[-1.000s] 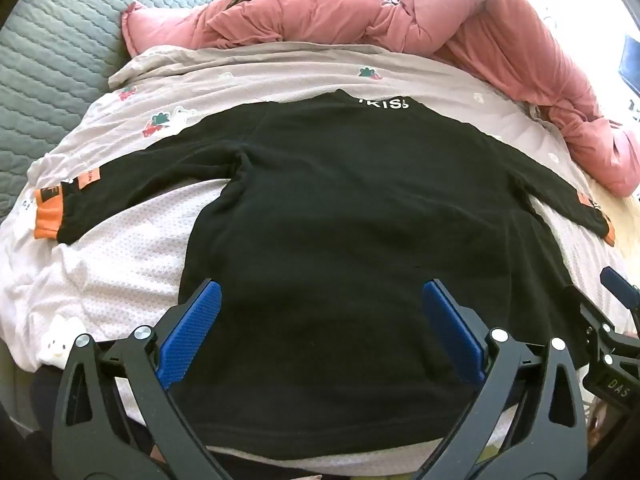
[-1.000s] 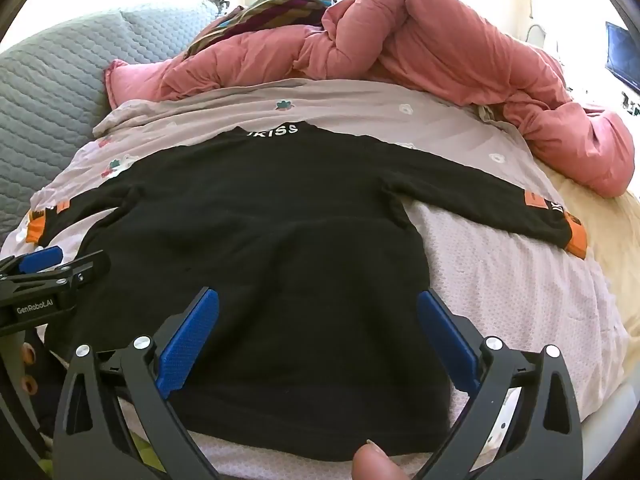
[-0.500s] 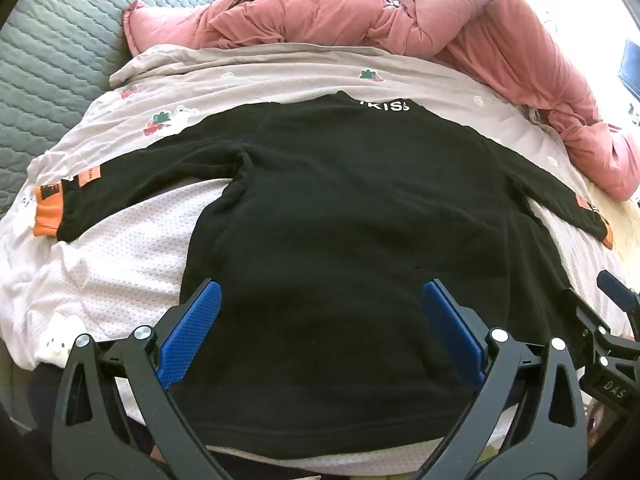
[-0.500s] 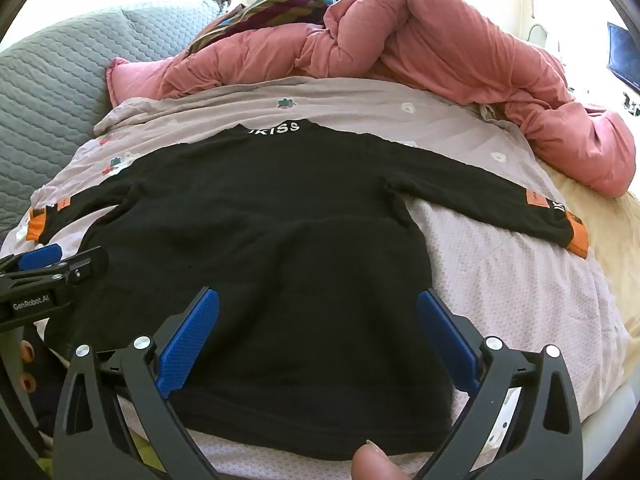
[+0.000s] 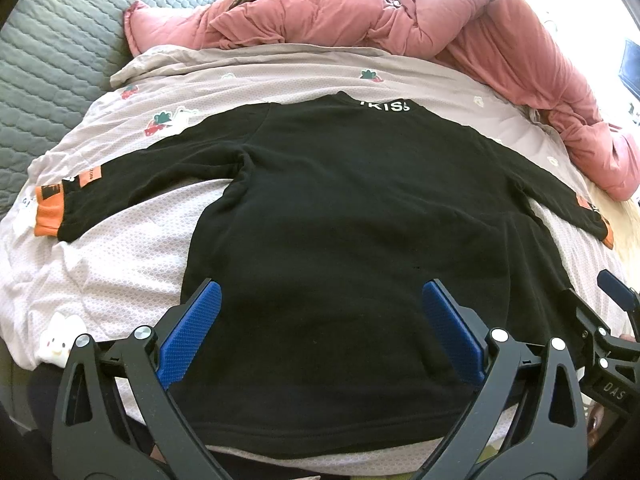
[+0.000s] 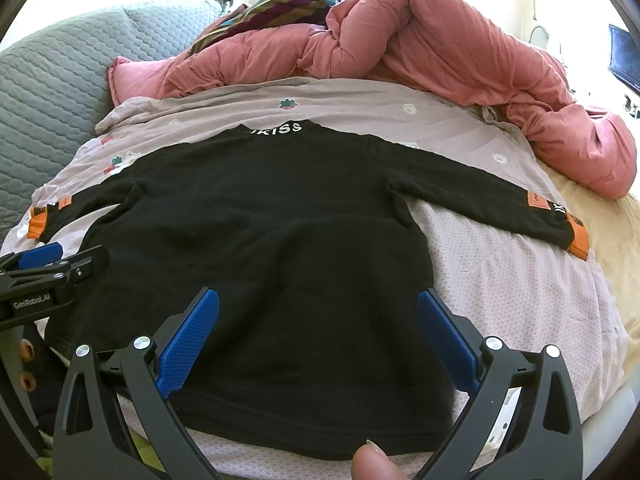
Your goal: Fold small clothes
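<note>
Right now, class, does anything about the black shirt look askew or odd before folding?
Nothing stands out: the black shirt lies flat, sleeves spread, hem nearest both open tools; only small wrinkles at its armpits.

a small black long-sleeved top (image 5: 352, 240) (image 6: 272, 248) lies spread flat on the bed, hem toward the cameras and neckband at the far end, where white letters read "kiss". both sleeves are stretched out sideways and slant slightly toward the hem. each sleeve ends in an orange cuff with an orange patch just above it, and the fabric shows few wrinkles.
</note>
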Motion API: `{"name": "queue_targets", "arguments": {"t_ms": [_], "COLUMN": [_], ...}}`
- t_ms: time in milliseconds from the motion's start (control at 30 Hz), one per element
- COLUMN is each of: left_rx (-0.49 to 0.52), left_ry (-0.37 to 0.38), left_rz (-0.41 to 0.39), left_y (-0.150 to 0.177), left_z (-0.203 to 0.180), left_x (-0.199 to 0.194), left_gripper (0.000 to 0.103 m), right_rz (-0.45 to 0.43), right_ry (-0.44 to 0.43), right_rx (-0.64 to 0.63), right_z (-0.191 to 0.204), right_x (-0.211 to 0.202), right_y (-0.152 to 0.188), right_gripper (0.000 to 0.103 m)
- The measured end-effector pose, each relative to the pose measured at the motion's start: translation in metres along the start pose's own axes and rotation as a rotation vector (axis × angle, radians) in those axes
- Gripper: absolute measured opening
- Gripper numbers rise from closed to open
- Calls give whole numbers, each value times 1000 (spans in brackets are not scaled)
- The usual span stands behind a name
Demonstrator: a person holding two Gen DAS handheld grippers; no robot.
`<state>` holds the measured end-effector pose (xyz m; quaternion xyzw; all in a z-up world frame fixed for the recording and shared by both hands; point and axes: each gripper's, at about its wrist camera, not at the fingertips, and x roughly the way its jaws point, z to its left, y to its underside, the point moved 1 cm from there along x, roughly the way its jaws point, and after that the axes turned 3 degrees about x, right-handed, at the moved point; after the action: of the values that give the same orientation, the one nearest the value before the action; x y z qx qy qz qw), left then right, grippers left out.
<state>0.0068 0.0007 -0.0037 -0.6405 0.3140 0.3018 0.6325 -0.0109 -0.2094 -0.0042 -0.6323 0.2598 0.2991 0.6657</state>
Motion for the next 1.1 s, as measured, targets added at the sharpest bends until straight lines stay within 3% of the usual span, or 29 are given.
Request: {"name": "queue_targets", "arguments": {"t_ms": [1100], "left_rx": [10], "left_ry": [-4], "left_rz": [9], "left_y": [3], "left_z": [12], "left_x": [-3], "left_gripper": [94], "right_rz": [0], "right_ry": [-2], "right_rx": [-5], "right_z": [3], "right_x": [3], "right_y": [-1], "right_gripper": [99]}}
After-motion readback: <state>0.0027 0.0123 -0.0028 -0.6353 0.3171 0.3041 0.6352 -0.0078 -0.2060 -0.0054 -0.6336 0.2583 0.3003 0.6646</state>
